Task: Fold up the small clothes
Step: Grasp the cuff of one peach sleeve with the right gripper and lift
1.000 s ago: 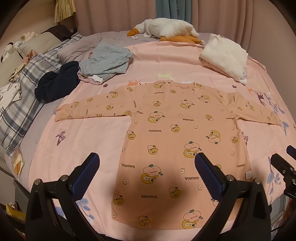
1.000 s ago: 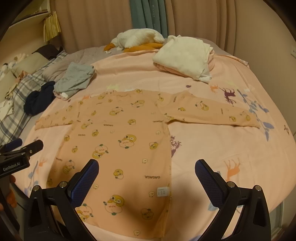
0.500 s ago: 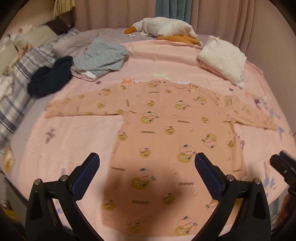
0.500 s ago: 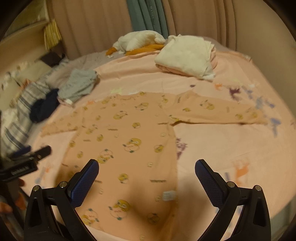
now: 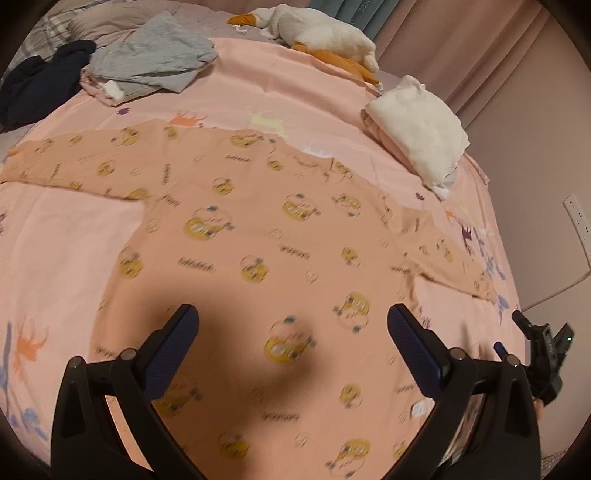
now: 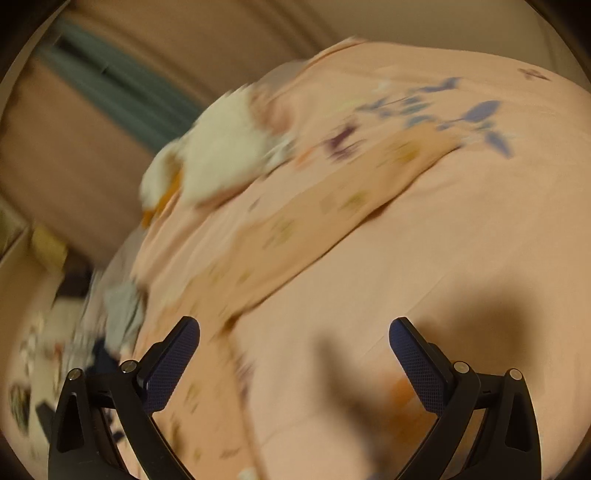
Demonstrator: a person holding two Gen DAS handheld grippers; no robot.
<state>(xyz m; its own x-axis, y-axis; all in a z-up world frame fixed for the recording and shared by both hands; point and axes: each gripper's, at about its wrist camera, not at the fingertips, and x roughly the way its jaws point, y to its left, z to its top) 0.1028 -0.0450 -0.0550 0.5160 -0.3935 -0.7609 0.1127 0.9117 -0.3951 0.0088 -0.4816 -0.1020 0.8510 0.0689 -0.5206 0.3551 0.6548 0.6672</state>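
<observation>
A peach long-sleeved shirt (image 5: 258, 229) with a yellow cartoon print lies flat and spread out on the pink bed sheet (image 5: 55, 258), sleeves out to both sides. My left gripper (image 5: 291, 332) is open and empty, low over the shirt's lower body. My right gripper (image 6: 293, 343) is open and empty, over bare sheet just beside the shirt's right side; its view is tilted and blurred, with the right sleeve (image 6: 332, 206) running ahead of it. The right gripper's body also shows at the right edge of the left wrist view (image 5: 543, 343).
A folded white and pink pile (image 5: 417, 125) lies at the far right of the bed. A grey garment (image 5: 155, 55) and a dark one (image 5: 40, 77) lie at the far left. A white plush goose (image 5: 317, 33) lies by the curtain. A wall (image 5: 546, 147) stands to the right.
Both grippers have dropped closer to the bed. The left moved in over the shirt's lower body. The right swung right and tilted, now over the sheet by the right sleeve.
</observation>
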